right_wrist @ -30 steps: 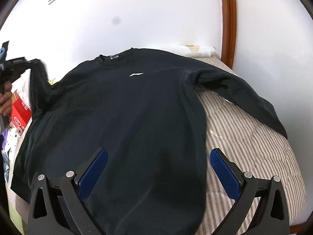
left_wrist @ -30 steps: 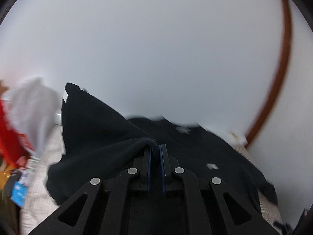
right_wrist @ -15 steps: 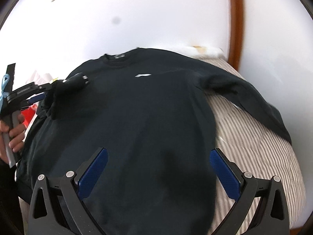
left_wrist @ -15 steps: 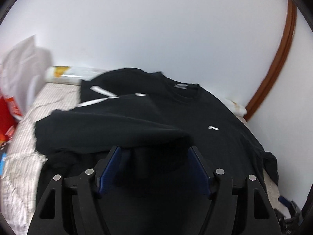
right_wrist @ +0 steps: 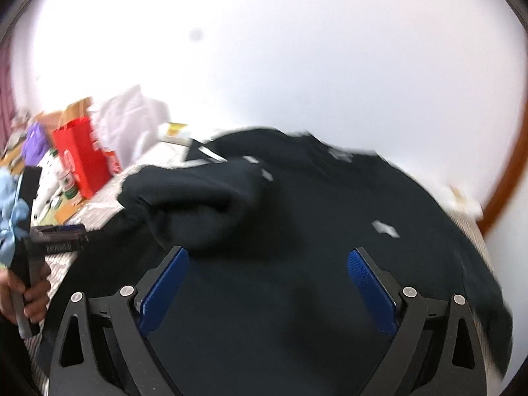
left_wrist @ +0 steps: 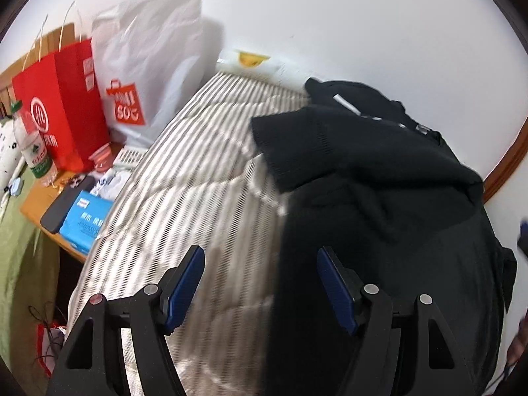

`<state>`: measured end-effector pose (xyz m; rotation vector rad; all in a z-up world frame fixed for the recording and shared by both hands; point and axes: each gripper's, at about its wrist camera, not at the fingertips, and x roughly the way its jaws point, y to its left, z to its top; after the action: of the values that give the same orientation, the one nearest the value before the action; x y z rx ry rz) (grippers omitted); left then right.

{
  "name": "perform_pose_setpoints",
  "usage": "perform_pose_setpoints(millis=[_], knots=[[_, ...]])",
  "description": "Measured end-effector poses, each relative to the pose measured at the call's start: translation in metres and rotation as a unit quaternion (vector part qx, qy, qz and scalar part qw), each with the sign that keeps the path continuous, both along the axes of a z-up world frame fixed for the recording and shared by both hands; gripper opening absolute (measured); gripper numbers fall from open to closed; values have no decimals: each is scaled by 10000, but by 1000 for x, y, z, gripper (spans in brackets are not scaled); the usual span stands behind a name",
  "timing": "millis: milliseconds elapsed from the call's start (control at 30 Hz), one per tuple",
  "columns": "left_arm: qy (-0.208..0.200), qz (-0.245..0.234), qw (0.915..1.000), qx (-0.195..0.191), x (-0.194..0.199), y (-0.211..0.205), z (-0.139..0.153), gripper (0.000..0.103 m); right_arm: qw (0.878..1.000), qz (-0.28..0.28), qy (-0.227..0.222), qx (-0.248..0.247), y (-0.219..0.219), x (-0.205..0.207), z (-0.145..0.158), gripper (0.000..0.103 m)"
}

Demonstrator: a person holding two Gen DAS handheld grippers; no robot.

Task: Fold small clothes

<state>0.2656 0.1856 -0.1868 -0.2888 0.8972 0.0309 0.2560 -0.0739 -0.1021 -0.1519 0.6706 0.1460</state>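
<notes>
Ahead of both grippers: black knit sweatshirt on striped mattress.
We hold left gripper open and empty; right gripper, empty, has just narrowed slightly. Soft, limp fabric: grip at hem.

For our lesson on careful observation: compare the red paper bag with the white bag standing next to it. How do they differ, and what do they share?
The red paper bag is bright red with crisp, flat sides and thin white cord handles; the white bag is pale, crumpled and taller, with no handles visible. The red bag bears a white round logo, the white bag a red one. Both stand upright, side by side, beside the striped mattress.
</notes>
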Motion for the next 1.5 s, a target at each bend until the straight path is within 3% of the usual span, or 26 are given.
perform_pose_setpoints(millis=[167,233,333,533,667,700,733,900,1000,1133,1267,1367,1500], knots=[[-77,-146,9990,-424,3,13,-12,69,9974,684,-167,-155,63,40,3,96],[-177,-215,9991,-327,2,12,-14,69,9956,864,-209,-281,82,58,-4,96],[-245,-283,9990,-251,2,10,-13,70,9936,1077,77,-322,102,83,-22,96],[-275,-317,9991,-41,3,4,-13,73,9863,1495,232,-656,142,103,-56,93],[-302,-301,9990,-131,3,6,-13,73,9818,1648,510,-796,162,119,-75,47],[-320,-275,9990,-156,2,6,-13,73,9817,1646,567,-765,162,122,-77,23],[-338,-240,9990,-141,2,6,-13,72,9820,1640,602,-717,162,124,-76,8],[-338,-244,9991,-67,1,4,-14,71,9909,1325,240,55,123,120,-36,6],[-330,-252,9991,-51,2,4,-15,71,9954,832,-156,439,79,110,-2,6],[-332,-248,9991,-58,2,4,-15,71,9963,89,-458,716,19,101,20,6],[-349,-231,9991,-69,2,5,-15,71,9910,-814,-483,951,-48,93,19,6],[-362,-228,9991,-76,1,6,-15,71,9805,-1513,-321,1216,-99,86,1,6],[-381,-237,9990,-75,1,6,-15,71,9671,-2039,-5,1519,-142,74,-29,7]])
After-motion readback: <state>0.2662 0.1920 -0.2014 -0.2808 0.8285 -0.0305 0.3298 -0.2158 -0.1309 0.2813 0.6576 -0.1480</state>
